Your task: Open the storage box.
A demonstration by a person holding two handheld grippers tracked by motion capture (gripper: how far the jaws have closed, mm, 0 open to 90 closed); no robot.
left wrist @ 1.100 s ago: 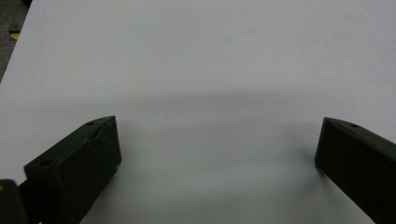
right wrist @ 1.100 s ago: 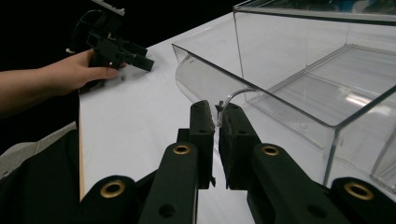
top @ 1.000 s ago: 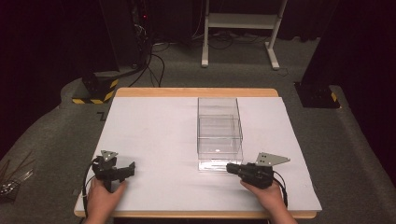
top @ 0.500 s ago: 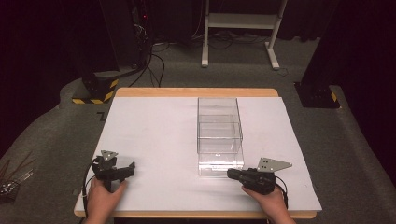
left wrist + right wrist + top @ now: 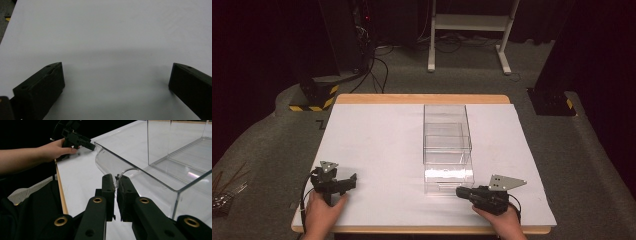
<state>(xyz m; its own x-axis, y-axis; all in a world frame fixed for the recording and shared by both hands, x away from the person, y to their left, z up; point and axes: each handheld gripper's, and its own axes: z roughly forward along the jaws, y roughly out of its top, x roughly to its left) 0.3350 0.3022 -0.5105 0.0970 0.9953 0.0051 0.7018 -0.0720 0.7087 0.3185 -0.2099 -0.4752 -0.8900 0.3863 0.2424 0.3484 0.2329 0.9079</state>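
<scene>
pinching the small clear handle on the front of a clear plastic drawer, the right gripper has its jaws pressed nearly together on the thin loop, seen close up in the right gripper view. the drawer sits partly slid out of a clear box standing right of centre on the white table, its front toward the person's edge.

judged step: drawing the drawer open. to do it well, pull straight back along the drawer's own slide line w/ no twist or lift, since the handle is thin and slick & the light box could drag along w/ it; a slow, level pull seems safest, and bracing the box w/ the free tool may help.

box and drawer share one long axis, running front to back, from the person's edge toward the far edge; the drawer's open top faces up and its handle end points at the person.

left gripper rests near the table's front-left corner, well apart from the box, jaws spread wide over bare white surface & holding nothing, per the left gripper view.
</scene>
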